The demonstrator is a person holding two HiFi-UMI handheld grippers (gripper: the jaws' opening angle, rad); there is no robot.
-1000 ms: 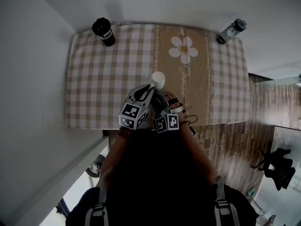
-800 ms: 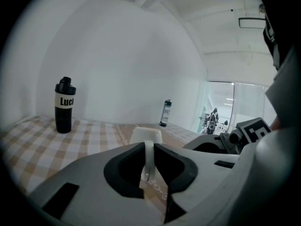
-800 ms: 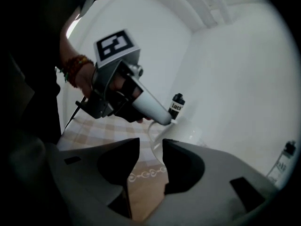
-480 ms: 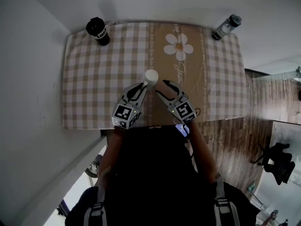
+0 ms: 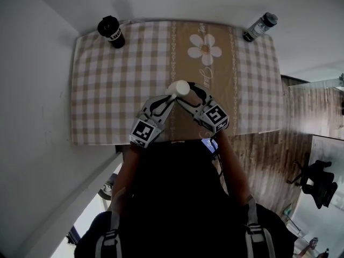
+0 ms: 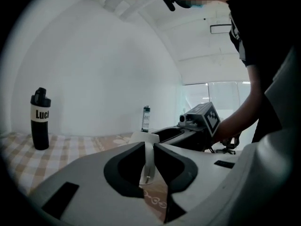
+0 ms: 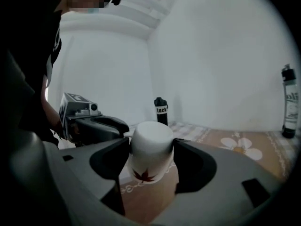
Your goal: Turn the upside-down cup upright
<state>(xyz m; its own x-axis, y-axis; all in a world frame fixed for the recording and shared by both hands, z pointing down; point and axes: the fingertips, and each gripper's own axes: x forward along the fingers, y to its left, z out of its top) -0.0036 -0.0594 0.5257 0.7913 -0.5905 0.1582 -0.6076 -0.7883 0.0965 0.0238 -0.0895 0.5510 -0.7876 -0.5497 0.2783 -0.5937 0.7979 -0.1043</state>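
Cup (image 5: 179, 87), white with a red leaf mark, was held above the checked bench (image 5: 107, 101), toward its near edge, base uppermost. Left tongs (image 6: 149, 157) were clamped on its handle (image 6: 148, 166). Right tongs (image 7: 150, 152) had just been opening and stood wide apart, with the cup body between them.
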